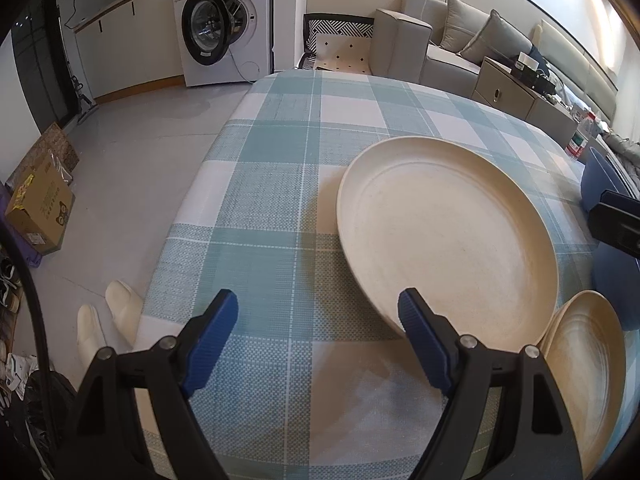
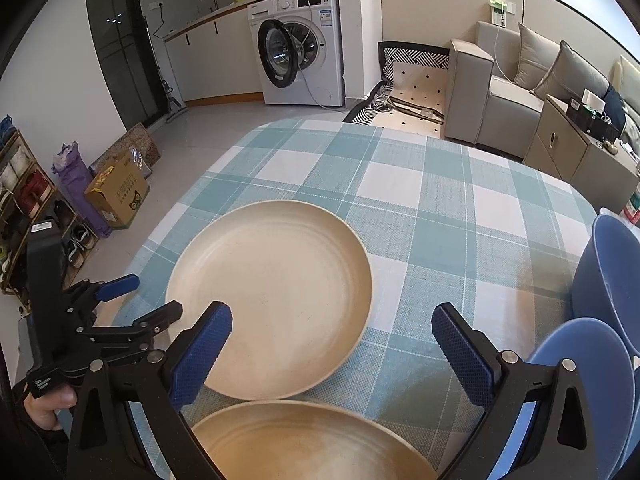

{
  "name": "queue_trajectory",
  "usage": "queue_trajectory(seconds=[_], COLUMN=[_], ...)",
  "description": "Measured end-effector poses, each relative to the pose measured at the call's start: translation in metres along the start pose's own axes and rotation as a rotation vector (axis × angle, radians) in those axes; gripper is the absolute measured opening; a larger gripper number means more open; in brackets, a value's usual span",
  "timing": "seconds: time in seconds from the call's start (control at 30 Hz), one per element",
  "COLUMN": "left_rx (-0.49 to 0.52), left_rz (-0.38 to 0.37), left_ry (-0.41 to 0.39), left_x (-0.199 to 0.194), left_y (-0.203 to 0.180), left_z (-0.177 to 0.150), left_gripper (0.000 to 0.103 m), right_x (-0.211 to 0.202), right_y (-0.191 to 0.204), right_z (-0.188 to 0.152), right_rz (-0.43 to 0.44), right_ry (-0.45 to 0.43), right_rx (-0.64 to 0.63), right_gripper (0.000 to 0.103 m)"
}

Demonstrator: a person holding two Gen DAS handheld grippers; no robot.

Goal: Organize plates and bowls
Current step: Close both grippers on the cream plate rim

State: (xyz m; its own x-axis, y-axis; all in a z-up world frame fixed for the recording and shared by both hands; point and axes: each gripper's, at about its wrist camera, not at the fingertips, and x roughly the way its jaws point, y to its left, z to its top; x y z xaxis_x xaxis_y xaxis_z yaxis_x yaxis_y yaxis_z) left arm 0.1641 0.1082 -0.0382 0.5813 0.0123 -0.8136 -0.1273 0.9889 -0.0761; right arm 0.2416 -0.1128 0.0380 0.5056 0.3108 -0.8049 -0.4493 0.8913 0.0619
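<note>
- Checked teal-and-white tablecloth (image 1: 280, 184) covers the table; a washing machine (image 1: 224, 20) with its door open stands at 11 o'clock in the left wrist view, and a grey sofa (image 1: 432, 40) at 1 o'clock.
- Large cream plate (image 1: 444, 248) lies flat on the cloth, at 3 o'clock in the left view and dead centre in the right.
- A second cream plate (image 2: 304, 440) touches its near rim, at 6 o'clock in the right view.
- Left gripper (image 1: 318, 340) hovers with fingers wide apart, holding nothing; its right pad sits just over the large plate's rim.
- Right gripper (image 2: 332, 354) is likewise spread and empty, above the two plates' meeting edge.
- Only the right view shows the blue bowl (image 2: 612, 276) and blue plate (image 2: 592, 364) clearly at 3–4 o'clock, plus a shoe rack (image 2: 24, 200) at 9.
- Only the left view shows white slippers (image 1: 108, 320) on the floor at 8 o'clock.
</note>
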Motion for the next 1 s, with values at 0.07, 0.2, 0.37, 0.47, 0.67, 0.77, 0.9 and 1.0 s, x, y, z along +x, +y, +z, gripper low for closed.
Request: queue_trajectory(seconds=[0.07,0.2,0.37,0.47,0.67,0.77,0.9,1.0], left_rx=[-0.002,-0.008,-0.01,-0.012,-0.024,-0.025,-0.022,-0.021], left_rz=[0.002,-0.003,-0.005,-0.007,-0.008,-0.011,-0.01,-0.011], left_ry=[-0.001,-0.001,-0.001,-0.001,0.0,-0.002,-0.005,-0.007], left_x=[0.0,0.001,0.001,0.002,0.003,0.004,0.004,0.003], left_y=[0.002,0.003,0.004,0.005,0.008,0.009,0.009,0.009], left_z=[0.0,0.0,0.0,0.0,0.001,0.001,0.001,0.0], left_gripper=[0.083,0.083,0.083,0.083,0.083,0.083,0.083,0.082], right_x=[0.007,0.018,0.033,0.042,0.058,0.065,0.074,0.079], right_y=[0.001,0.004,0.004,0.003,0.0,-0.001,-0.002,-0.002], right_z=[0.002,0.004,0.007,0.006,0.004,0.003,0.002,0.001], right_rz=[-0.002,-0.004,-0.008,-0.018,-0.029,-0.028,-0.027,-0.028], right_ry=[0.012,0.025,0.05,0.068,0.104,0.119,0.145,0.16], right_rx=[0.002,-0.004,-0.003,0.002,-0.009,-0.005,-0.008,-0.006], right_gripper=[0.102,0.102,0.102,0.1,0.088,0.081,0.066,0.059])
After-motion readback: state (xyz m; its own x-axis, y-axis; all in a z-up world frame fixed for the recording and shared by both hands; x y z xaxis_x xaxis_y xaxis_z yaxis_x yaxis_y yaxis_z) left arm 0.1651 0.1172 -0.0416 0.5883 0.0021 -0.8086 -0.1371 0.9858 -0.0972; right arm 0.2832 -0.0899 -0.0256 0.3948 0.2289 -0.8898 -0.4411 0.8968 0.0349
